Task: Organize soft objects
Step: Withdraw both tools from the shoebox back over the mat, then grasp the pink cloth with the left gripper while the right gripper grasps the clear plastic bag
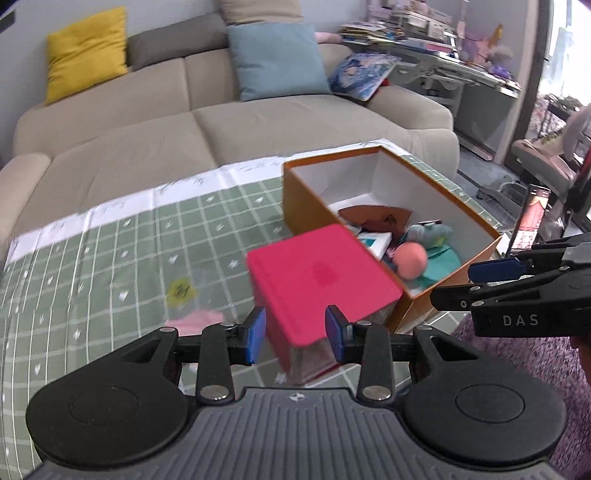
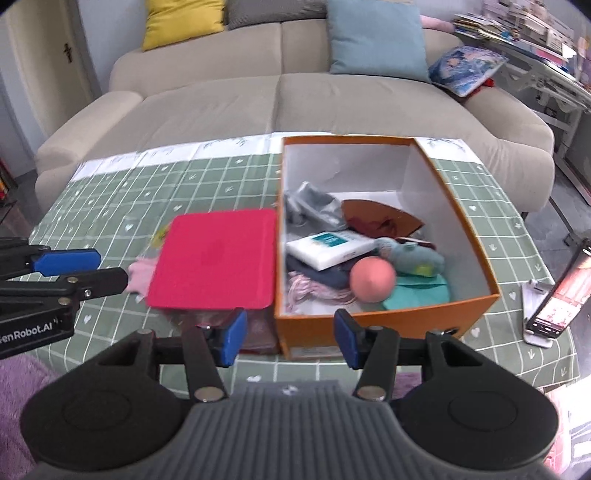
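Note:
An open orange box point(image 2: 476, 236) point(image 1: 306, 206) stands on the green checked tablecloth point(image 2: 122, 206). It holds a pink ball point(image 2: 372, 279) point(image 1: 409, 259), a teal plush toy point(image 2: 413, 256), a white packet point(image 2: 328, 249), a grey cloth point(image 2: 314, 206) and other fabrics. A clear container with a red lid point(image 2: 216, 267) point(image 1: 321, 280) stands against the box's left side. A pink soft item point(image 1: 195, 320) point(image 2: 139, 275) and a yellow item point(image 1: 181, 291) lie left of the container. My left gripper point(image 1: 295, 338) is open, its pads either side of the container's near corner. My right gripper point(image 2: 290, 338) is open in front of the box.
A beige sofa point(image 2: 295, 107) with yellow, blue and patterned cushions stands behind the table. A phone on a stand point(image 2: 554, 295) sits at the table's right edge. A purple rug point(image 1: 517, 369) lies below. Cluttered shelves point(image 1: 424, 33) fill the back right.

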